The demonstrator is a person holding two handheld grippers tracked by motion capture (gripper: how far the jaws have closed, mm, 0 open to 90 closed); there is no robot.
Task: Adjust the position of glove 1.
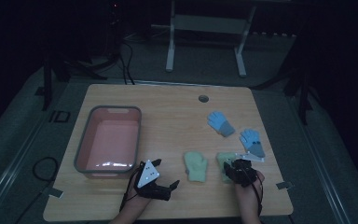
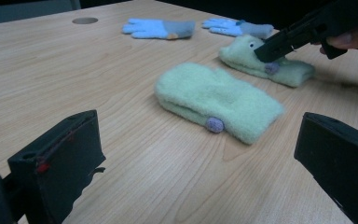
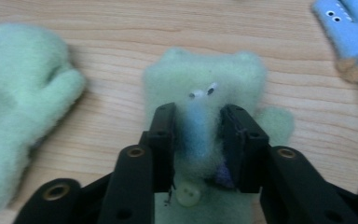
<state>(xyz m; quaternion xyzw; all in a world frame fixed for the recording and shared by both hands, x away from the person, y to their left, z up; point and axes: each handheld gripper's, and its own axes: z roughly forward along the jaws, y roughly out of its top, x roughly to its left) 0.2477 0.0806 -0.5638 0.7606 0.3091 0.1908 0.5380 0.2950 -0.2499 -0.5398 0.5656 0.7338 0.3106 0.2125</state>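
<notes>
The right tongs (image 3: 196,140) are pinching a fold of fuzzy fabric on a pale green mitten (image 3: 205,79) lying flat on the wooden desk (image 1: 168,107), their two black jaws pressing in from either side just below two small stitched eyes. In the high view the right tongs (image 1: 239,171) are sitting over this mitten near the desk's front right, with a person's right hand (image 1: 249,193) coming in from the bottom edge. The left tongs (image 2: 200,154) are hanging wide open and gripping nothing, their jaws framing bare wood in front of a second green mitten (image 2: 219,100), which is lying flat and apart from them; a small purple button is showing on its side. In the high view the left tongs (image 1: 161,184) are resting low near the front edge, held by the left hand (image 1: 135,207).

Two green mittens are lying side by side, near each other but not touching. Two blue gloves with grey cuffs, the nearer glove (image 1: 252,142) and the farther glove (image 1: 220,123), are lying beyond them toward the right side. One pink bin (image 1: 86,140) with a grey rim is standing on the left half of the desk, nothing visible inside.
</notes>
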